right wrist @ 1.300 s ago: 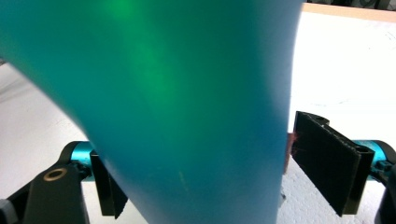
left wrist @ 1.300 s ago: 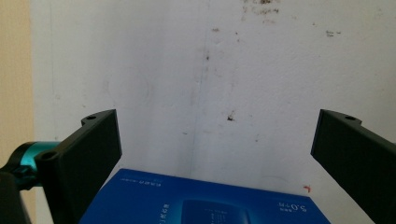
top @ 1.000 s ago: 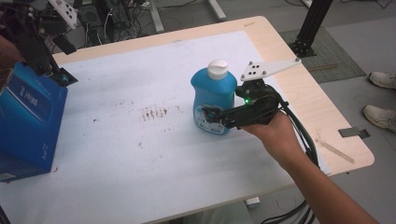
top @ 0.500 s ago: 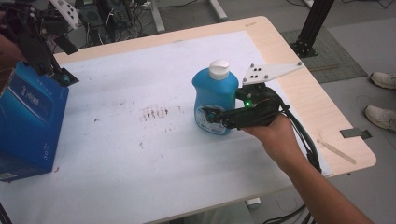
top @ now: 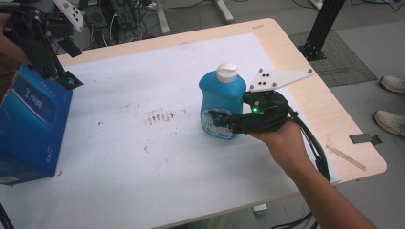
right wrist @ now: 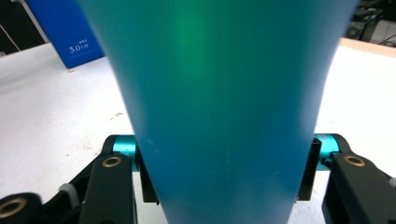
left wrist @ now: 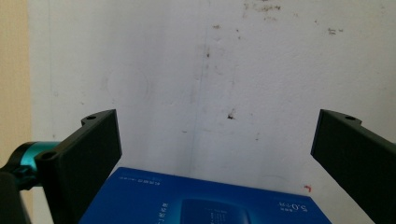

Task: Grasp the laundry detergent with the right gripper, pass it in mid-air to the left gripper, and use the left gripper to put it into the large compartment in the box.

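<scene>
A blue bottle (top: 222, 102) with a white cap stands upright at the table's middle right. My right gripper (top: 220, 119) reaches in from the right at its lower part. Its jaws have just been closing, and in the right gripper view both pads (right wrist: 306, 168) press on the sides of the bottle (right wrist: 219, 93). A large blue box (top: 28, 124) stands tilted at the far left. My left gripper (top: 67, 81) hovers at its upper corner. In the left gripper view the jaws of the left gripper (left wrist: 217, 140) stand wide apart above the box top (left wrist: 205, 200), not touching it.
A white sheet (top: 143, 157) with dark smudges covers the wooden table (top: 334, 114). A thin stick (top: 346, 155) lies near the right edge. A person's shoes (top: 389, 119) are on the floor at right. Cables and equipment crowd the back left.
The right gripper's jaws have drawn in against the bottle's sides. Neither hand has shifted, and the bottle and box stand where they were.
</scene>
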Demonstrator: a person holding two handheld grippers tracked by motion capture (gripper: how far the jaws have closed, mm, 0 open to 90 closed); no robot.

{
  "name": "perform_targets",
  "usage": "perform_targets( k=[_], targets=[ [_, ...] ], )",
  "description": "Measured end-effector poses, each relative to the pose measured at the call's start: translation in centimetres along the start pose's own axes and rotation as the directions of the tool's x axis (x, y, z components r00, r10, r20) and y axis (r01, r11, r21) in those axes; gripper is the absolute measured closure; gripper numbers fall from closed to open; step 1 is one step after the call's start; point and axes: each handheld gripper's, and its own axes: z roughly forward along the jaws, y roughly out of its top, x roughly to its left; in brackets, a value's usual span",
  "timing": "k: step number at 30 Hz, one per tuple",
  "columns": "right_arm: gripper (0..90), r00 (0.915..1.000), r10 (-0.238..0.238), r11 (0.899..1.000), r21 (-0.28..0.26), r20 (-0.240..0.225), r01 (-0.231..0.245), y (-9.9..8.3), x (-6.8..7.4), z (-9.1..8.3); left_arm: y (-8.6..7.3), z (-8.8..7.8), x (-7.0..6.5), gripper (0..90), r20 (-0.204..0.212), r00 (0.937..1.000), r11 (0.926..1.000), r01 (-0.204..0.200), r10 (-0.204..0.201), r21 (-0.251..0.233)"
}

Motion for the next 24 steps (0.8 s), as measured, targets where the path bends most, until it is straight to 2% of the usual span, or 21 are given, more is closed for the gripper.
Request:
perform_targets(
  k=[4, 11, 15, 24],
  targets=[
    [44.7, 0.9997, -0.021, 1.0, 0.0, 0.015, 0.021, 0.1, 0.2, -0.1, 0.0, 0.0, 0.0, 1.7, -0.001, 1.0, 1.0, 0.002, -0.002, -0.003],
    [46.0, 0.9994, -0.025, 1.0, 0.002, 0.026, 0.025, 0.3, 0.1, -0.2, 0.0, 0.0, 0.0, 1.7, -0.003, 1.0, 1.0, -0.003, 0.003, -0.001],
    [46.2, 0.9999, -0.013, 1.0, -0.005, 0.004, 0.013, 0.7, 0.0, -0.1, 0.1, 0.0, -0.2, 1.7, -0.003, 1.0, 1.0, 0.004, -0.004, -0.005],
    [46.4, 0.9976, -0.06, 0.998, 0.014, -0.034, 0.06, 2.4, 0.5, -0.3, 0.2, -0.5, -0.6, 1.7, -0.009, 1.0, 1.0, 0.003, -0.003, -0.003]
  ],
)
